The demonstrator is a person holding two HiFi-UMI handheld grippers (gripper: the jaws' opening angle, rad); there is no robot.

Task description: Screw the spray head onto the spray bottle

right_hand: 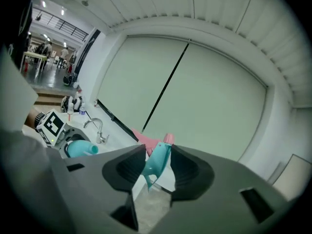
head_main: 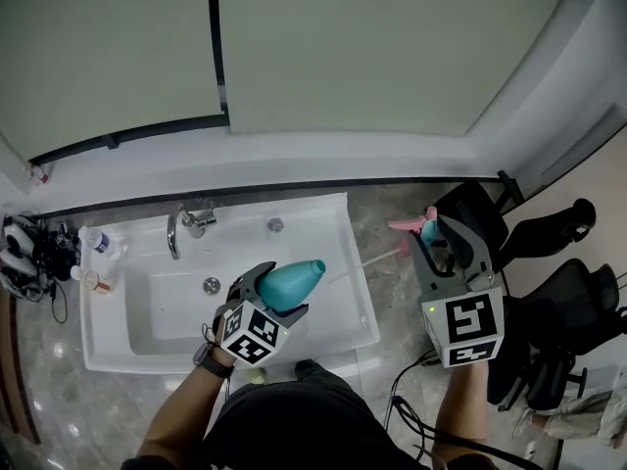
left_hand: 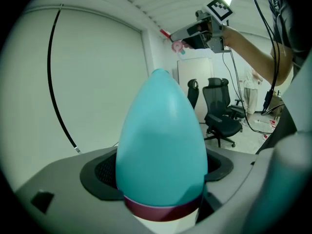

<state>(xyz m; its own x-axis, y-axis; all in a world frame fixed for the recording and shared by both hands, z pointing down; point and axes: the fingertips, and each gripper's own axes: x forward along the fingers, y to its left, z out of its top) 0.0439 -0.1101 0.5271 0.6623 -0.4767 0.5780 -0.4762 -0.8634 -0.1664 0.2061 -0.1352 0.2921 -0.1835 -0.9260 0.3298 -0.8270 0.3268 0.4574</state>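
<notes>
Two grippers, one sprayer part in each

Left gripper [head_main: 277, 292] is clenched on the teal spray bottle [head_main: 294, 280], which in the head view shows over the white sink [head_main: 333, 213], neck pointing toward two o'clock. Right gripper [head_main: 439, 231] grasps the teal-and-pink spray head [head_main: 416, 226] at three o'clock of the bottle, well apart from it, with its dip tube [head_main: 377, 258] reaching toward eight o'clock.

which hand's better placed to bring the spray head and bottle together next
Right, likely: the right gripper holds the spray head free in the air, while the left gripper holds the bottle with its neck pointing toward it.
</notes>
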